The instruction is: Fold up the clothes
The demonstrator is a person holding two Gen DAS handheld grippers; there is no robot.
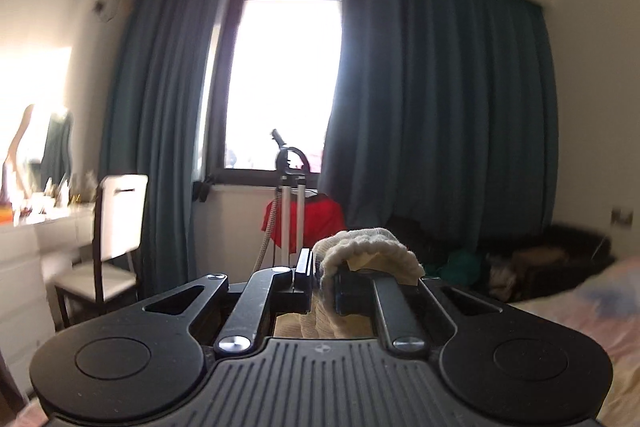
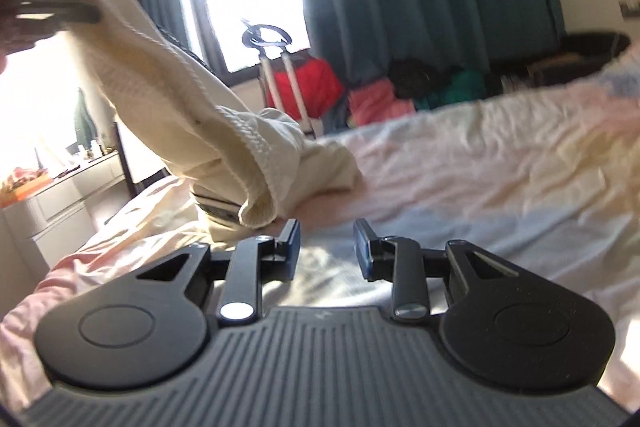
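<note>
A cream knitted garment (image 2: 172, 107) hangs stretched from the upper left down onto the bed (image 2: 480, 163), its lower part bunched on the sheet. My left gripper (image 1: 322, 277) is shut on a ribbed edge of this cream garment (image 1: 368, 251), held high and facing the window. That same left gripper (image 2: 48, 3) shows blurred at the top left in the right wrist view, pinching the cloth. My right gripper (image 2: 327, 247) is open, low over the sheet, just right of the garment's hanging hem, with nothing between its fingers.
The bed has a wrinkled pale pink and white sheet. Beyond it stand a steamer stand (image 2: 276, 75) with a red cloth (image 1: 308, 223), a pile of coloured clothes (image 2: 400, 95), teal curtains (image 1: 440, 107), a white chair (image 1: 116, 239) and a white dresser (image 2: 60, 203).
</note>
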